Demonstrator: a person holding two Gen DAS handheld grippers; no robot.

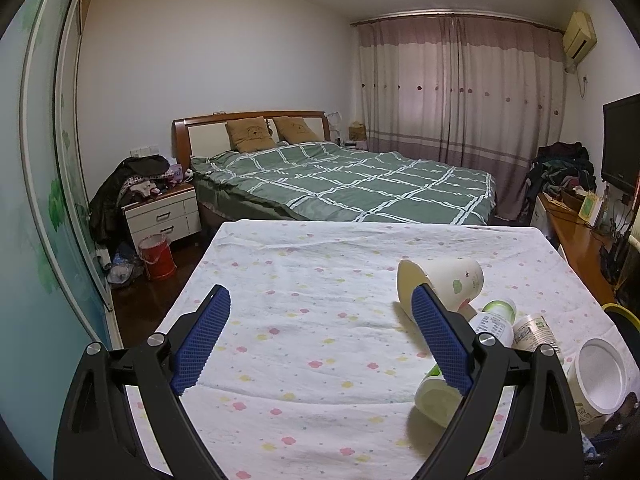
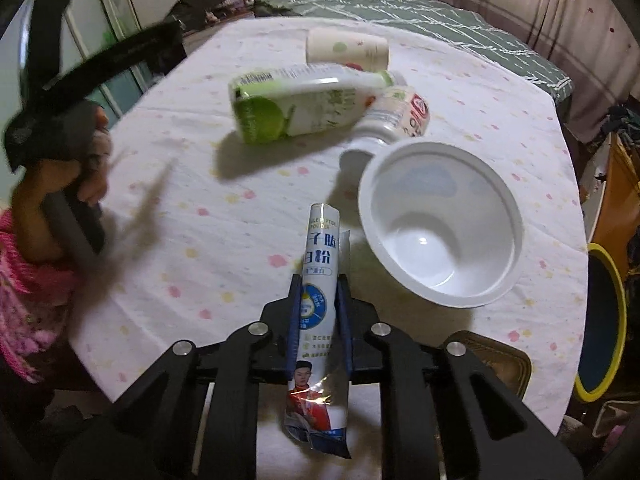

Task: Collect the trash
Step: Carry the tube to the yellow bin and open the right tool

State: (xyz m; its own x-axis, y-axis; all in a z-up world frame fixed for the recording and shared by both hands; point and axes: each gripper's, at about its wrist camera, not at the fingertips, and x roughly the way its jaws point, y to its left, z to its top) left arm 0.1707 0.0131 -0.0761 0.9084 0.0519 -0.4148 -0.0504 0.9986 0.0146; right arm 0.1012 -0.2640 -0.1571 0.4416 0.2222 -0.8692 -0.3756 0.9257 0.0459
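Observation:
My right gripper [image 2: 319, 280] is shut on a white and blue powder sachet [image 2: 320, 264] and holds it above the floral tablecloth [image 2: 192, 216]. Trash lies ahead of it: an empty white plastic bowl [image 2: 440, 232], a green and white bottle [image 2: 304, 100], a small white bottle [image 2: 396, 116] and a paper cup [image 2: 348, 50]. My left gripper [image 1: 320, 308] is open and empty above the cloth [image 1: 312, 288]. The paper cup [image 1: 444, 280], the bottles [image 1: 492, 320] and the bowl [image 1: 600, 372] lie to its right. The left gripper shows blurred in the right wrist view [image 2: 60, 92].
A bed with a green checked quilt [image 1: 360, 184] stands beyond the table. A nightstand [image 1: 164, 216] and a red bucket [image 1: 157, 258] are at the back left. A wooden desk with a TV [image 1: 622, 144] runs along the right. A yellow-rimmed bin [image 2: 600, 320] sits right of the table.

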